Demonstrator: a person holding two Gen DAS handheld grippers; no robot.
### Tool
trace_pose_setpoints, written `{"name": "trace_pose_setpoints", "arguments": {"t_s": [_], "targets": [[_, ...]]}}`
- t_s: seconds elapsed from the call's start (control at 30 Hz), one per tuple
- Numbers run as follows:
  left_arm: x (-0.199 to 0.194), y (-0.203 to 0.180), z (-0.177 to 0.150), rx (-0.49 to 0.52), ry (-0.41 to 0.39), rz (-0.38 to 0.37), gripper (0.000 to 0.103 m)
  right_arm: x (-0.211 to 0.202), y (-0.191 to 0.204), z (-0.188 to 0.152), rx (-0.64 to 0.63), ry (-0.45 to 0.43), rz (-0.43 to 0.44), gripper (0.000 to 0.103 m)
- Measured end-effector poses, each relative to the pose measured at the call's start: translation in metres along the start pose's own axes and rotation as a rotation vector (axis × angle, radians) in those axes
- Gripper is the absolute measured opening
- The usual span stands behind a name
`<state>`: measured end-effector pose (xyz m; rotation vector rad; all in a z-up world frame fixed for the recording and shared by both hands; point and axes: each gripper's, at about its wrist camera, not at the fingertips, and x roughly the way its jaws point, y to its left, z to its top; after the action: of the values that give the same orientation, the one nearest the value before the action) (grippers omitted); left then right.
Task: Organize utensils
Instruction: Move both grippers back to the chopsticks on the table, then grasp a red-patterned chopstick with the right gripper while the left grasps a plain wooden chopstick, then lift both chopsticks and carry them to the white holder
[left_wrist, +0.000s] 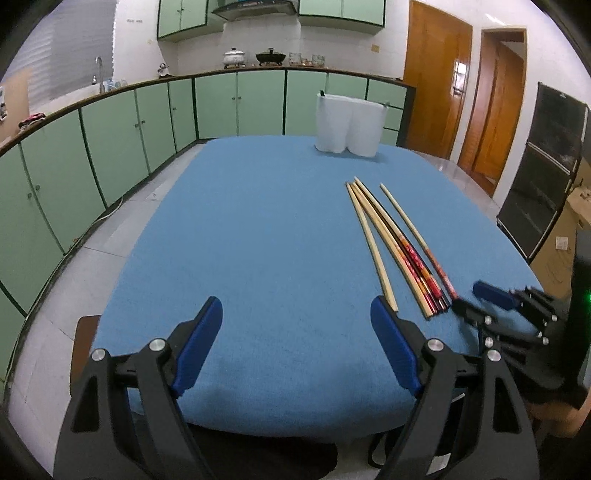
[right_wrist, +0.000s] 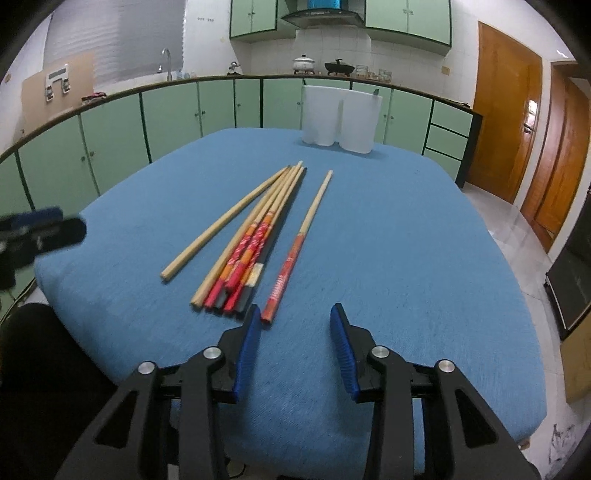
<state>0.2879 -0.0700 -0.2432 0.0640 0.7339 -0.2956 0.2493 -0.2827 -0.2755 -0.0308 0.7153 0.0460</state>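
Right gripper (right_wrist: 295, 317), jaws part-spread and empty, hangs just short of the chopsticks (right_wrist: 243, 254) strewn on the blue cloth (right_wrist: 406, 240), left gripper (left_wrist: 297, 314) wide and empty beside: approach step, next likely pinching 1 stick for the white holder (right_wrist: 338, 120).

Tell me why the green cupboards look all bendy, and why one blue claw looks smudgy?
Both views: the fisheye lens curves the green cupboards and darkens the corners. Right wrist view: the left gripper at the left edge is smeared by blur, while the chopsticks look sharp. Left wrist view: the right gripper is slightly blurred too.
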Motion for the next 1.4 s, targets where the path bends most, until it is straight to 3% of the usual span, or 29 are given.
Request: {"name": "trace_pose_setpoints", "arguments": {"t_s": [0.2, 0.47, 0.57, 0.67, 0.9, 1.13, 1.4], "targets": [[0.016, -0.024, -0.007, 0.053, 0.024, -0.029, 0.08, 0.004, -0.016, 0.004, 0.012, -0.001, -0.005, 0.007], [0.044, -0.054, -0.004, 0.1, 0.049, -0.035, 0.08, 0.003, -0.045, 0.004, 0.078, -0.008, -0.047, 0.006], [0.059, -0.061, -0.004, 0.12, 0.072, 0.016, 0.078, 0.002, -0.052, 0.003, 0.098, -0.009, -0.059, 0.007], [0.065, -0.061, -0.002, 0.091, 0.067, 0.024, 0.07, 0.002, -0.054, 0.002, 0.098, -0.011, -0.06, 0.007], [0.063, -0.063, -0.006, 0.049, 0.015, 0.025, 0.008, 0.002, -0.053, 0.002, 0.099, -0.017, -0.046, 0.007], [0.057, -0.051, -0.008, -0.03, -0.002, 0.087, 0.007, 0.001, -0.037, -0.001, 0.052, -0.035, -0.038, 0.008], [0.059, -0.048, -0.009, -0.017, 0.01, 0.062, 0.008, 0.003, -0.036, -0.001, 0.056, -0.034, -0.046, 0.006]]}}
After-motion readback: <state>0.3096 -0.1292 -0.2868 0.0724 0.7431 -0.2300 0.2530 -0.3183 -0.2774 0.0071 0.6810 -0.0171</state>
